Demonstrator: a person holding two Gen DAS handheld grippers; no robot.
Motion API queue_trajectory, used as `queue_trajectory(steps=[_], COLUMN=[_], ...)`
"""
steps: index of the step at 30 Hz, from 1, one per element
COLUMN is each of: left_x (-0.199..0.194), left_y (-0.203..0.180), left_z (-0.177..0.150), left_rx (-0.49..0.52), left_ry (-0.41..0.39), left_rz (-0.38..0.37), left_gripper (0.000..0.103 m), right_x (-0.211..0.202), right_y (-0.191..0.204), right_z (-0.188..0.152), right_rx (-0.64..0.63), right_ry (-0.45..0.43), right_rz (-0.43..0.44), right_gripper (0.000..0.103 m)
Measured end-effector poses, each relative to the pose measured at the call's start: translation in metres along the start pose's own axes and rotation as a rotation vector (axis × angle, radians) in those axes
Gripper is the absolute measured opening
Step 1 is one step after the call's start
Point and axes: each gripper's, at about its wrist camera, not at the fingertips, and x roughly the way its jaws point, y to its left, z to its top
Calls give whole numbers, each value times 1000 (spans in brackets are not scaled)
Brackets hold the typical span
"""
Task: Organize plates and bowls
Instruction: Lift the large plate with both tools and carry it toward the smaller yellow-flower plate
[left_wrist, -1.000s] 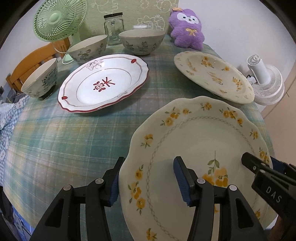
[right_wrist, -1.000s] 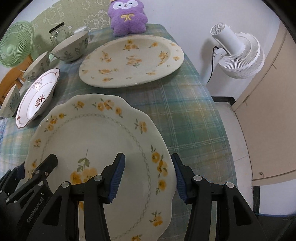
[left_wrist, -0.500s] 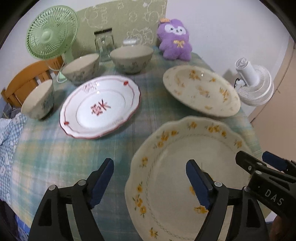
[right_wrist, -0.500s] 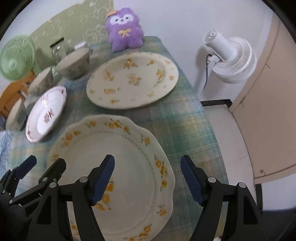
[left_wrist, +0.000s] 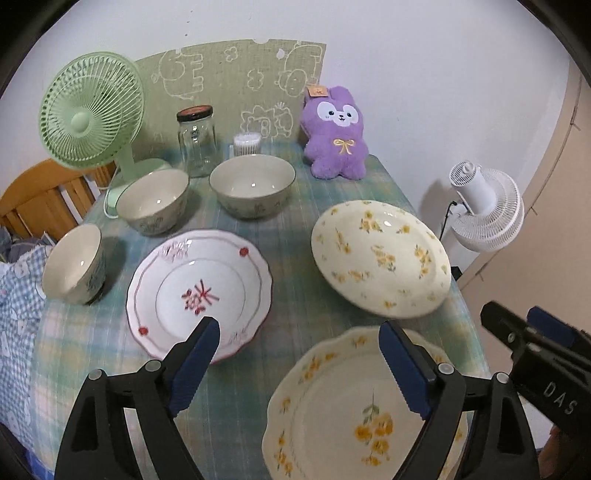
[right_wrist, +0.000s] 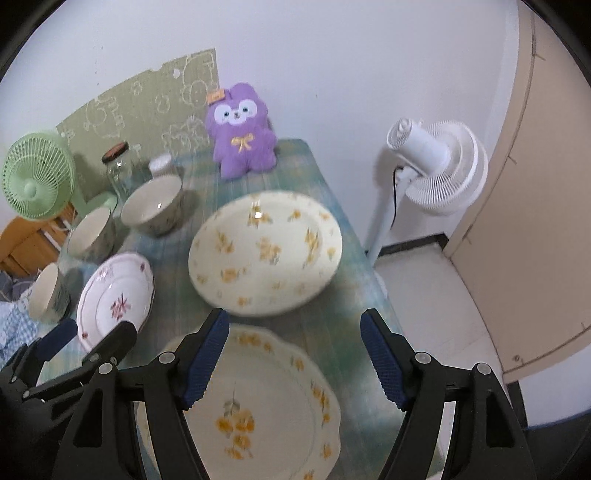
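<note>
Left wrist view: left gripper and right gripper have just been opening, spread and empty, clearing the scalloped cream yellow-flowered plate at 6 o'clock.

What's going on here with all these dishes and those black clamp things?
A person is tidying plates and bowls using two hand-held grippers. Both the left gripper and the right gripper have just been opening and now hang open and empty above the scalloped yellow-flower plate, which lies flat on the checked tablecloth. Waiting separately are another yellow-flower plate, a red-patterned plate and three bowls.
</note>
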Motion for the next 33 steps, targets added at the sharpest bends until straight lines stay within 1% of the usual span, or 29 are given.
queue_trajectory(steps=[2, 7, 12, 17, 19, 20, 23, 27, 31, 33], left_x=[4, 26, 58, 91, 105, 112, 131, 152, 165, 171], left_y=[-4, -20, -35, -45, -48, -49, -53, -56, -54, -53], left_z=[6, 24, 40, 55, 59, 60, 63, 64, 63, 63], left_rx=[-5, -27, -41, -53, -68, -74, -77, -57, -63, -61], left_ry=[-10, -21, 3, 20, 39, 52, 74, 99, 127, 136], left_rz=[8, 68, 99, 137, 141, 142, 162, 192, 197, 203], left_gripper=[89, 89, 85, 84, 82, 79, 76, 76, 75, 71], right_x=[8, 40, 71, 106, 120, 126, 145, 168, 188, 195], right_y=[-2, -15, -32, -37, -39, -39, -39, -40, -41, -40], right_z=[11, 38, 55, 68, 73, 75, 80, 82, 82, 82], right_rx=[-8, -21, -22, -53, -65, -67, -74, -87, -90, -98], right_ry=[-1, 5, 21, 51, 59, 64, 85, 121, 153, 162], right_rz=[11, 13, 35, 53, 51, 52, 51, 55, 56, 54], right_gripper=[77, 77, 77, 77, 77, 77, 77, 76, 76, 76])
